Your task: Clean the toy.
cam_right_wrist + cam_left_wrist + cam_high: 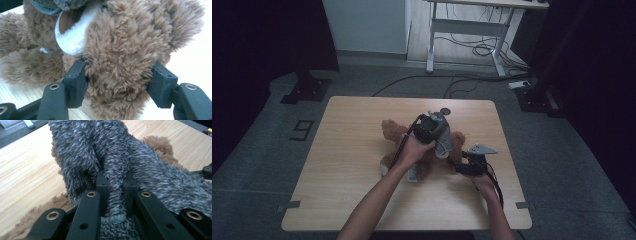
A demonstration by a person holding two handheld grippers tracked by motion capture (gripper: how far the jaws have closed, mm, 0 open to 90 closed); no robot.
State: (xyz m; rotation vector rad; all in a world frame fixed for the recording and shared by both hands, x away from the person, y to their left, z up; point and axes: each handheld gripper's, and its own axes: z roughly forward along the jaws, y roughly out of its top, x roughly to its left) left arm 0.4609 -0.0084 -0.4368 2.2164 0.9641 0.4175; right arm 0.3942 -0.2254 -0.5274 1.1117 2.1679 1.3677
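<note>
While the left gripper (117,192) is pinching a fold of the grey fuzzy garment (140,165) tight, that thin bite is risking a slip if pulled hard. The brown teddy bear (399,135) is lying mid-table, long axis running left-right. The right gripper (117,85) is clamping its plush limb (120,65); tugging could tear seams.

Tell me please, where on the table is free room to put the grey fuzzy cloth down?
The table is bare along its left side, from the brown teddy bear out to the left edge, and along the near edge between the two forearms. The far strip behind the bear is narrow. The middle-right is crowded: the bear, the grey fuzzy cloth, the left gripper and the right gripper.
</note>
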